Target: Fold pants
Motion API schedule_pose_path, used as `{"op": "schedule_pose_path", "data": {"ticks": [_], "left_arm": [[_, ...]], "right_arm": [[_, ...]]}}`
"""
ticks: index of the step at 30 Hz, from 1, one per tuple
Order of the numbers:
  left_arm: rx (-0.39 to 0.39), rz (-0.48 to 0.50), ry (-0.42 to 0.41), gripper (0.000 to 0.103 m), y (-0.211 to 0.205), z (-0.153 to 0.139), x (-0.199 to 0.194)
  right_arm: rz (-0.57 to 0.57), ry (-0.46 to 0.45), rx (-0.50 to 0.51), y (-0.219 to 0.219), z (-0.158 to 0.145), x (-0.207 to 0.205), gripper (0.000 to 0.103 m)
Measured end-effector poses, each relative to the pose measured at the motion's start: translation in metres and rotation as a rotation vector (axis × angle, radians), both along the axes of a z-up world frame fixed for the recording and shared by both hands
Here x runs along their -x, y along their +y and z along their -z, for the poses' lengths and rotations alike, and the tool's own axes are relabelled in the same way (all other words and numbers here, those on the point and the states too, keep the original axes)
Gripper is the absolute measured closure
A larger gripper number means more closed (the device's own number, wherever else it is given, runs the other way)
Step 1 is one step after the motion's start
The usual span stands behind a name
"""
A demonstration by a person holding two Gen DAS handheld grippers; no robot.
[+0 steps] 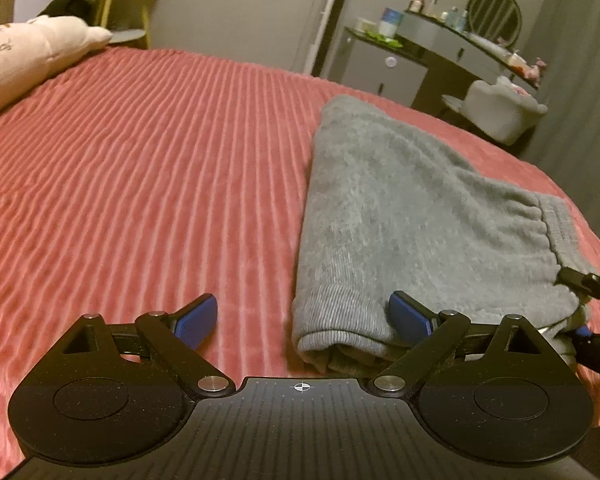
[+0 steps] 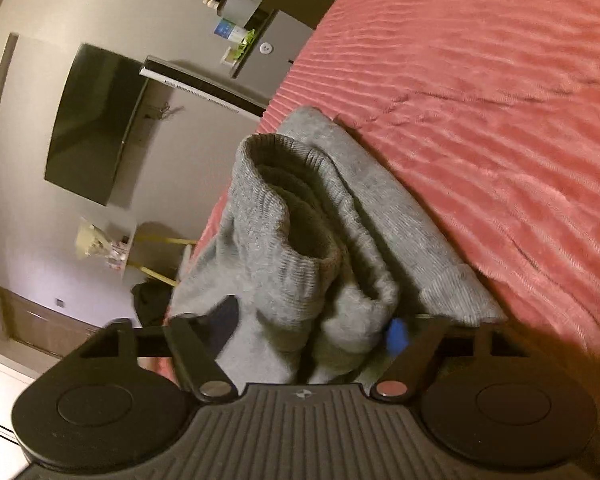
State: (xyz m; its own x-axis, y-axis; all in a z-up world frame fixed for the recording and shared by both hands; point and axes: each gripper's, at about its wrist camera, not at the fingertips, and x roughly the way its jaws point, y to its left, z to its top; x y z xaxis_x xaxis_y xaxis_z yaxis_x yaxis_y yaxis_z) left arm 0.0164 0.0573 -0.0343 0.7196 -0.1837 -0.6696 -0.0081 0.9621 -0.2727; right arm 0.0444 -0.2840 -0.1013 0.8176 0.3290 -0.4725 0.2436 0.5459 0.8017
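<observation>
Pants (image 1: 400, 216) folded compact on bed (image 1: 140, 160), nearly done; left gripper (image 1: 304, 316) jaws wide, right gripper (image 2: 314, 328) clamping cuff end

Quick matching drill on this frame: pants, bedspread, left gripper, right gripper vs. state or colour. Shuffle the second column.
Things:
1. pants
2. bedspread
3. left gripper
4. right gripper

States:
A. pink, ribbed
B. grey, folded on the bed
C. fingers closed on fabric
D. fingers spread, holding nothing

Pairs: 1-B, 2-A, 3-D, 4-C
</observation>
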Motion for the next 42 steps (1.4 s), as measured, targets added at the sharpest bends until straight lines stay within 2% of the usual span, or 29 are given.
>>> {"op": "schedule_pose_path", "data": {"ticks": [3,6,8,14,22,25,27,29,31,35,38,42], "left_arm": [[-0.015,-0.015,-0.001,0.005,-0.002,-0.001,0.002],[-0.037,-0.010,-0.005,0.005,-0.004,-0.002,0.002],[-0.026,-0.007,-0.001,0.005,-0.003,-0.003,0.001],[-0.021,0.009,0.006,0.004,-0.004,-0.002,-0.001],[0.012,0.017,0.018,0.004,0.000,-0.005,-0.007],[-0.005,-0.007,-0.011,0.005,0.007,-0.010,-0.008],[-0.012,-0.043,-0.037,0.005,0.012,-0.014,-0.008],[-0.009,-0.047,-0.053,0.005,0.017,-0.017,-0.012],[0.004,0.022,-0.032,0.005,0.017,-0.018,-0.023],[0.044,0.207,0.024,0.006,0.011,-0.016,-0.050],[0.101,0.271,0.088,0.008,0.007,-0.011,-0.074],[0.131,0.343,0.194,0.013,-0.001,0.006,-0.108]], "right_arm": [[0.006,-0.019,0.003,0.001,-0.004,0.005,0.059],[-0.011,-0.044,0.059,0.006,-0.018,0.017,0.061],[-0.015,-0.068,0.064,0.005,-0.025,0.025,0.061],[-0.007,-0.031,0.115,0.003,-0.027,0.027,0.061],[-0.023,-0.045,0.184,0.005,-0.036,0.028,0.061],[-0.038,0.016,0.302,0.009,-0.042,0.025,0.053],[-0.015,0.022,0.413,0.012,-0.050,0.027,0.035],[-0.010,0.009,0.490,0.013,-0.058,0.028,0.023],[-0.061,-0.021,0.468,0.006,-0.058,0.023,0.017],[-0.153,0.031,0.391,-0.009,-0.039,-0.001,0.012],[-0.207,0.052,0.288,-0.019,-0.022,-0.023,0.006],[-0.314,0.058,0.290,-0.021,-0.011,-0.051,0.005]]}}
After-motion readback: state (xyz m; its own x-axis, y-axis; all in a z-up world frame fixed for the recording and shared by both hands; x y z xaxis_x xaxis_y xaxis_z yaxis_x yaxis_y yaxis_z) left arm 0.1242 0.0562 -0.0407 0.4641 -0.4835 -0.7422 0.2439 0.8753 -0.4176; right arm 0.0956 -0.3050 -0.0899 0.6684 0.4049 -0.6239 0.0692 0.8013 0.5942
